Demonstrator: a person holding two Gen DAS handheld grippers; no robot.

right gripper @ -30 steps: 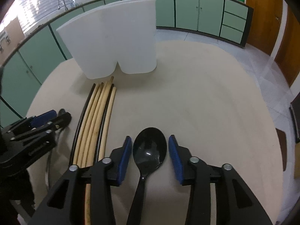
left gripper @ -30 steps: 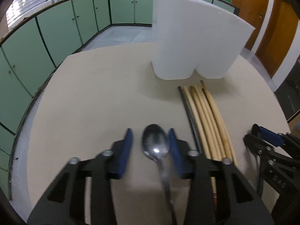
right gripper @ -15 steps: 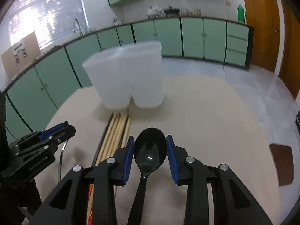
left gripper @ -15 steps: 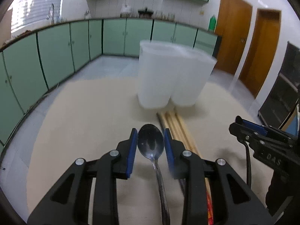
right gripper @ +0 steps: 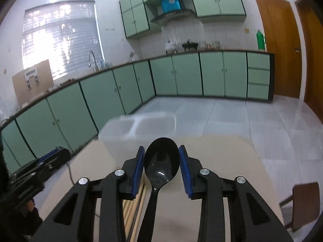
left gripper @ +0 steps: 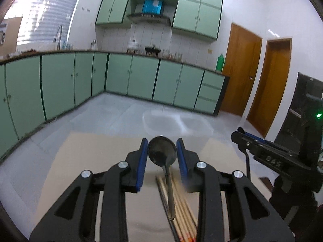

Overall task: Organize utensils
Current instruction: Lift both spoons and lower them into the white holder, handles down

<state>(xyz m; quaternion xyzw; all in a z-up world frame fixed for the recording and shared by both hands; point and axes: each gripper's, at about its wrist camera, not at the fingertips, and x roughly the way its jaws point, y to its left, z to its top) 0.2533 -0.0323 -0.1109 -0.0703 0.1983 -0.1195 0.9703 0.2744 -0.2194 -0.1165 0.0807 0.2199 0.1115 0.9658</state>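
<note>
Left hand-held gripper (left gripper: 162,157) clamps the metal spoon (left gripper: 162,152) by its bowl; right hand-held gripper (right gripper: 162,163) clamps the black spoon (right gripper: 161,162) likewise. The white holder (right gripper: 139,130) stands at 12 o'clock, chopsticks (left gripper: 181,207) on the surface (left gripper: 90,161) below. Advisable: centre each spoon over one compartment before release.

Container (left gripper: 177,124) blurred – chopsticks (left gripper: 182,211) half hidden, black spoon (right gripper: 161,165) handle cut off.

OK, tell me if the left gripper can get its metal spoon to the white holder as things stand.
Probably yes. The left gripper is shut on the metal spoon, raised above the table, and the white holder stands ahead with its top open. Nothing lies between; the right gripper is off to the side.
</note>
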